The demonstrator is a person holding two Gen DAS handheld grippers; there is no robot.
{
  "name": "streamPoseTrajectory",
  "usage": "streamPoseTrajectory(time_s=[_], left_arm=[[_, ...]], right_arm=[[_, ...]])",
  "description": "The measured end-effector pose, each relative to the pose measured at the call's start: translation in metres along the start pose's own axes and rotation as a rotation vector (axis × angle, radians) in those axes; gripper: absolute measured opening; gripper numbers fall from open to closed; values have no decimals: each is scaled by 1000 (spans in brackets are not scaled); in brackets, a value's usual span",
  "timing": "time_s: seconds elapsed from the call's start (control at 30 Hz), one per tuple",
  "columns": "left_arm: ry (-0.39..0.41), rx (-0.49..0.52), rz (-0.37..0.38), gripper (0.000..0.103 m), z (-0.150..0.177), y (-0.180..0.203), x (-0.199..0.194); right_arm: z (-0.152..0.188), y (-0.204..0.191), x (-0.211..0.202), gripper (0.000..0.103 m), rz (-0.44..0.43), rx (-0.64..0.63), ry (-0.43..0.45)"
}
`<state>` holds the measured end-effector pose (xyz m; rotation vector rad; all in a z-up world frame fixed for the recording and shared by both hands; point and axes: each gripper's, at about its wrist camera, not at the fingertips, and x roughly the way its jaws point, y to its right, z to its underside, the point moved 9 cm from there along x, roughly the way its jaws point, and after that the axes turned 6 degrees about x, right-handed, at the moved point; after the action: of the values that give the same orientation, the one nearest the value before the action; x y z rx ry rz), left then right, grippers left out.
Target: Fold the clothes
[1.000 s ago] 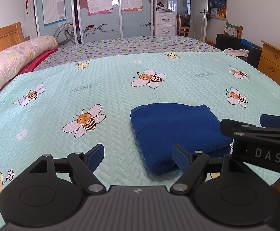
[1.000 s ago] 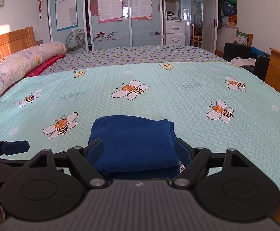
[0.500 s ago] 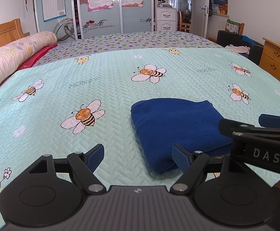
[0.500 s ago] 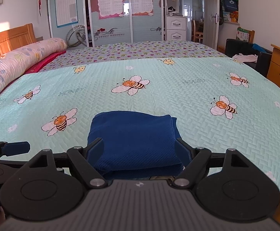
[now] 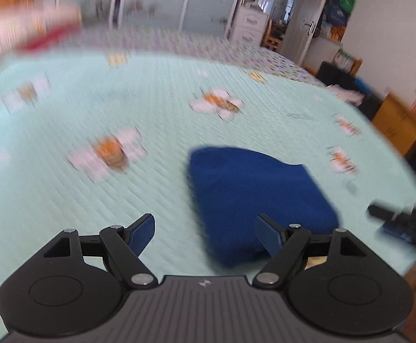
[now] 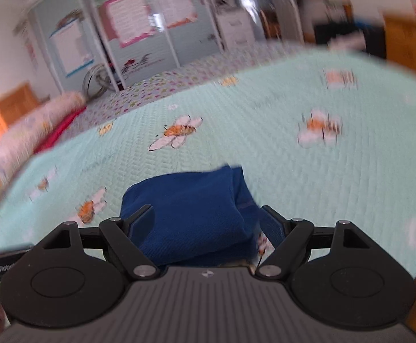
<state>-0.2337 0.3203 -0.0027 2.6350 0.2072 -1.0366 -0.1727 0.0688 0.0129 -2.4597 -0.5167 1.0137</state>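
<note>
A folded dark blue garment (image 5: 253, 194) lies on the mint bee-print bedspread (image 5: 65, 200) near the bed's front edge. My left gripper (image 5: 205, 233) is open, its right pad overlapping the garment's near left corner in the view, nothing between the fingers. In the right wrist view the same blue garment (image 6: 190, 214) lies just ahead of my right gripper (image 6: 208, 224), which is open with its fingers spread on either side of the cloth's near edge. Both views are motion-blurred and tilted. The other gripper (image 5: 405, 224) shows at the left view's right edge.
A long floral bolster (image 6: 27, 131) and a wooden headboard (image 6: 5, 111) lie at the bed's left. Wardrobe doors with posters (image 6: 139, 20) stand behind. A wooden dresser (image 5: 399, 123) and a dark chair (image 5: 342, 77) stand to the right of the bed.
Both cameras have swung and tilted, blurring the scene: the left view rolled one way, the right view the other. The garment stays in place and both grippers stay open.
</note>
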Motion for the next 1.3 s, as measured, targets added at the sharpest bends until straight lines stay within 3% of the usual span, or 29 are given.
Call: streamPoseTrajectory(time_s=[0.07,0.2,0.33,0.57,0.67,0.8,0.87,0.93,0.97,1.03,1.2,1.3], left_arm=[[-51,-93,71,80,1,-10,18],[-123,-185,122,80,-1,-21,56],[-181,-247,161,80,-7,-26,91],[-272,-301,180,81,-14,-34,152],[-274,-378,239,91,-17,-34,169],[-259,-407,285,95,-29,-27,183],[-235,-362,276,78,-33,-19,186],[-208,-292,261,59,-37,-12,186],[-191,-263,264,48,-38,-9,184],[-164,-267,285,38,-42,-9,178],[-113,-208,296,30,-56,15,156],[-97,-180,320,28,-65,44,146]], right_arm=[[1,29,9,80,-71,156,-54],[25,75,36,80,-183,436,-175],[39,90,65,80,-227,553,-216],[32,88,105,81,-264,591,-251],[28,78,119,81,-274,582,-263],[24,64,136,81,-263,522,-271],[22,62,139,81,-270,497,-268],[20,63,142,73,-265,477,-266],[21,65,143,65,-261,471,-265],[20,70,142,54,-276,481,-261],[12,69,123,34,-304,461,-227],[1,70,102,29,-306,431,-179]])
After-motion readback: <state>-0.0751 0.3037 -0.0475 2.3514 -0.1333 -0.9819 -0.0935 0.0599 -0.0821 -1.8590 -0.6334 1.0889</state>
